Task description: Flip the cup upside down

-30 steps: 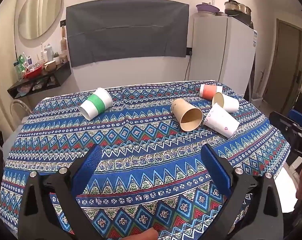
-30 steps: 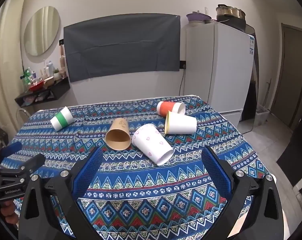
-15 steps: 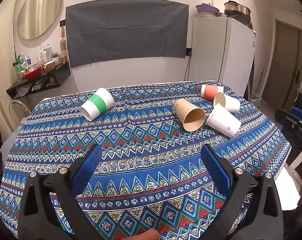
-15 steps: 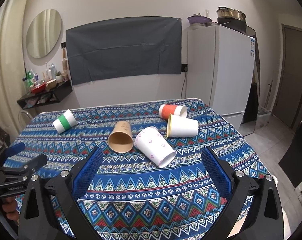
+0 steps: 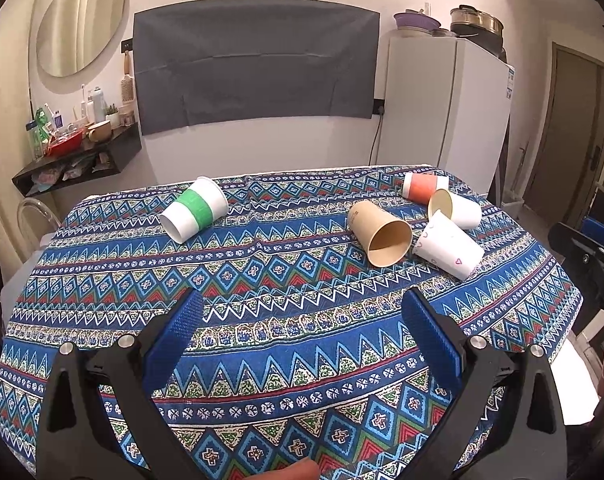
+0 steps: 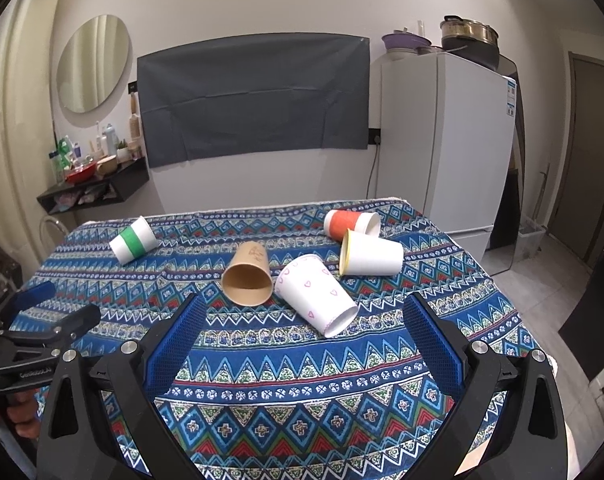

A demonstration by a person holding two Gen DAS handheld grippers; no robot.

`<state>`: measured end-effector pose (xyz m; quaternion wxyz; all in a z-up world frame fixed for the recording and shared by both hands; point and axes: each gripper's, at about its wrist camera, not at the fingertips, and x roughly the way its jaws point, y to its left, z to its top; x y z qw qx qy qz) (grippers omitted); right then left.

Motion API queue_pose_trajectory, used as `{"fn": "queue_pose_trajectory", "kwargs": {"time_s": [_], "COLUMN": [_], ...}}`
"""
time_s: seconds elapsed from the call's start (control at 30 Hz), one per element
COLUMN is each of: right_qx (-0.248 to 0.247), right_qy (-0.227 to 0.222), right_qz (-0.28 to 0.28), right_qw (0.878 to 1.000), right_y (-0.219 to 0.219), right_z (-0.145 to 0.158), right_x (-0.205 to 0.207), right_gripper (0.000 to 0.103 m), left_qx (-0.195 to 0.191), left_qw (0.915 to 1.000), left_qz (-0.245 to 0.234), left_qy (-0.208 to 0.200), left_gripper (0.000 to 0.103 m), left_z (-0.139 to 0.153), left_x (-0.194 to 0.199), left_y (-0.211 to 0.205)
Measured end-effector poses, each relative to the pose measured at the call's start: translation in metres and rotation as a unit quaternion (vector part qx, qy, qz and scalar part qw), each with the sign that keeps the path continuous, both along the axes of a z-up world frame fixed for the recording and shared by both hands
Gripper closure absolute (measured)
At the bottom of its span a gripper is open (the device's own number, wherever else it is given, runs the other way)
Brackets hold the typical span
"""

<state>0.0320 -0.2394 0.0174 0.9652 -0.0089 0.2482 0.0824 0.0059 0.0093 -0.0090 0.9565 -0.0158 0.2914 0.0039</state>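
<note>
Several paper cups lie on their sides on the patterned tablecloth. A green-banded white cup lies at the far left. A brown cup lies in the middle, its mouth toward me. A white cup with pink hearts lies next to it. A plain white cup and an orange cup lie behind. My left gripper is open and empty over the near cloth. My right gripper is open and empty, in front of the hearts cup.
A white fridge stands behind the table's right corner. A black wall shelf with bottles hangs at the left. A clear chair back stands at the table's left edge. The right gripper's body shows at the right table edge.
Both grippers have shifted slightly, the right one back and up a little. The cups have not moved. Both stay open.
</note>
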Motion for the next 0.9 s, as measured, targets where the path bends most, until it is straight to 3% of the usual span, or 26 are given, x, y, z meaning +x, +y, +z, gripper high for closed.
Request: {"fn": "queue_pose_trajectory", "kwargs": {"time_s": [0.77,0.9], "right_qx": [0.003,0.005], "right_qy": [0.005,0.008], "right_qz": [-0.004,-0.006], "right_qw": [1.0,1.0], "right_y": [-0.0027,-0.0045], "right_z": [-0.001,-0.0013], "right_x": [0.0025,0.0033], "right_gripper": [0.008,0.008], "left_qx": [0.01,0.03], "left_qw": [0.9999,0.9995], "left_qz": [0.0,0.009], "left_qy": [-0.002,-0.007], "left_gripper": [0.006,0.006], "left_z": [-0.0015,-0.0006], "left_x": [-0.0013,-0.0018], "left_y": [0.0014,-0.0022]}}
